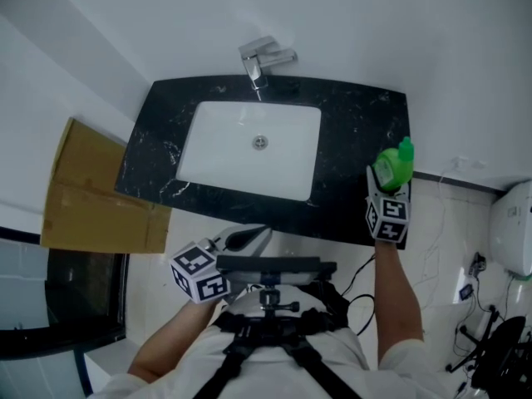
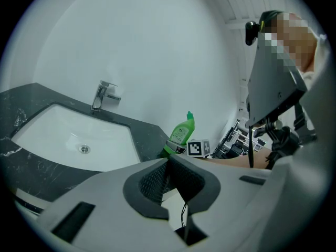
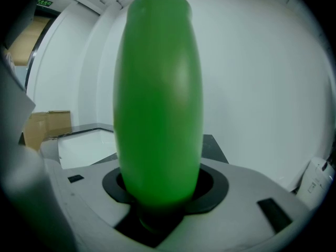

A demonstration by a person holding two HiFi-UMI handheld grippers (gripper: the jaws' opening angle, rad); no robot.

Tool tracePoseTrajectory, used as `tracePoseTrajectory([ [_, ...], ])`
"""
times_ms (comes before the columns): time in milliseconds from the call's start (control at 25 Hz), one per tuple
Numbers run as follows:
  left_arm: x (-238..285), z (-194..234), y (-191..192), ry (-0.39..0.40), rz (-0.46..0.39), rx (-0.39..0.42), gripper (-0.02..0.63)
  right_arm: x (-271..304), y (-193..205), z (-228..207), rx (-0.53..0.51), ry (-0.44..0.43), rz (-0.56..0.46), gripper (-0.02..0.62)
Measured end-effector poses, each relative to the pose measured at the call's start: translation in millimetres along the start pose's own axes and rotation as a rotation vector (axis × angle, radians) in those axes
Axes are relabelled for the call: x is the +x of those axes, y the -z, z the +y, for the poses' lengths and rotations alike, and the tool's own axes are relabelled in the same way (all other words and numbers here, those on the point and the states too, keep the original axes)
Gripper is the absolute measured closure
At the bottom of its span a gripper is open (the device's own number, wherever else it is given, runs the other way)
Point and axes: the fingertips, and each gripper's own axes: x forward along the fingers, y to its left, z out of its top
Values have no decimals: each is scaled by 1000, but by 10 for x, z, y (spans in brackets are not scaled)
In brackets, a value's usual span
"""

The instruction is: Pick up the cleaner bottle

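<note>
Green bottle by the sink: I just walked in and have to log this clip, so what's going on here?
A person stands at a black countertop with a white sink, holding a gripper in each hand. The right gripper has its jaws closed on the green cleaner bottle at the counter's right end. The pictures do not show whether the bottle has left the surface. The left gripper is shut on nothing and held back near the person's body.

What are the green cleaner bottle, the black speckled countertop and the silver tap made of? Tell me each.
The green cleaner bottle looks plastic: smooth, evenly coloured, soft sheen. The black speckled countertop looks like polished stone, white-veined, possibly imitation. The silver tap looks metal, likely chromed: bright reflective faces.
</note>
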Motion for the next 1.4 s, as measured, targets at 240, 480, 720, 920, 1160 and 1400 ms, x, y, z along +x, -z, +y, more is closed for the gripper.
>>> tracePoseTrajectory([
  [240, -25, -5, -138, -3, -53, 19, 607, -13, -4, 0, -8, 9, 4, 388],
  [480, 8, 221, -601, -43, -164, 75, 607, 3, -1, 4, -3, 7, 29, 388],
  [720, 200, 396, -863, -43, -188, 112, 607, 33, 53, -14, 16, 20, 57, 388],
  [920, 347, 423, -863, -17, -174, 104, 607, 47, 93, -22, 27, 28, 76, 385],
  [1160, 453, 461, -864, -8, -157, 102, 607, 64, 113, -35, 35, 38, 90, 384],
  [1400, 500, 461, -874, 8, -154, 103, 607, 63, 114, -33, 35, 43, 92, 384],
])
